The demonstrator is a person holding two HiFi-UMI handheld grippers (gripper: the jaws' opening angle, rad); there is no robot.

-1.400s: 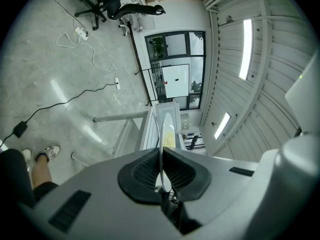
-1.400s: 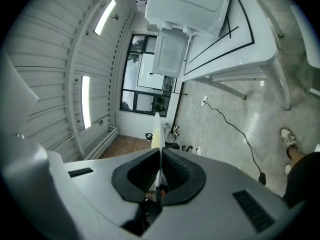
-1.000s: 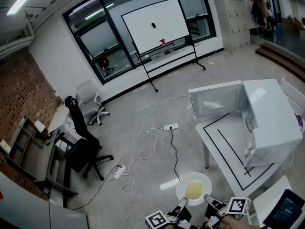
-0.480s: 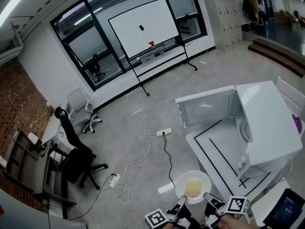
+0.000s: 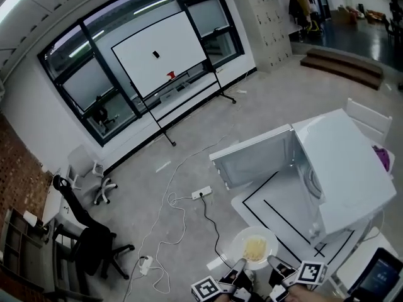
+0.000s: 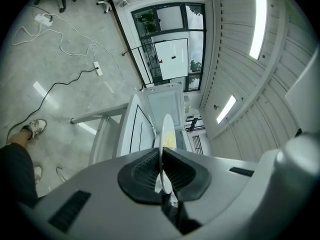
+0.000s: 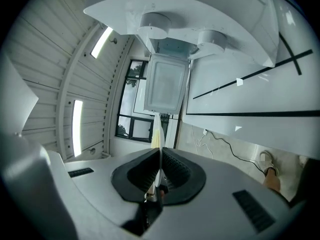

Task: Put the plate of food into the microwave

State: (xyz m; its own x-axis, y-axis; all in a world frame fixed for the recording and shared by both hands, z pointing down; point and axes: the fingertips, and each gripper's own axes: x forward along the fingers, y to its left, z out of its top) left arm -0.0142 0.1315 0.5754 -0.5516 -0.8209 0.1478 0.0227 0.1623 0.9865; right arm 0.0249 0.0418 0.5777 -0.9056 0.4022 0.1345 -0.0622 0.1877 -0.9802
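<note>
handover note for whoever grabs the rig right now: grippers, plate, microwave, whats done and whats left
Left gripper: shut on the plate's rim.
Right gripper: shut on the plate's rim, at another spot.
Plate: carried between both grippers with the yellow food on it, by the edge of the white table, outside the microwave.
Microwave: on the table, with its door swung wide open.
Done: plate picked up, door open.
Left: move the plate level into the cavity, set it down, open both grippers and draw them out. Probably shut the door afterwards.
</note>
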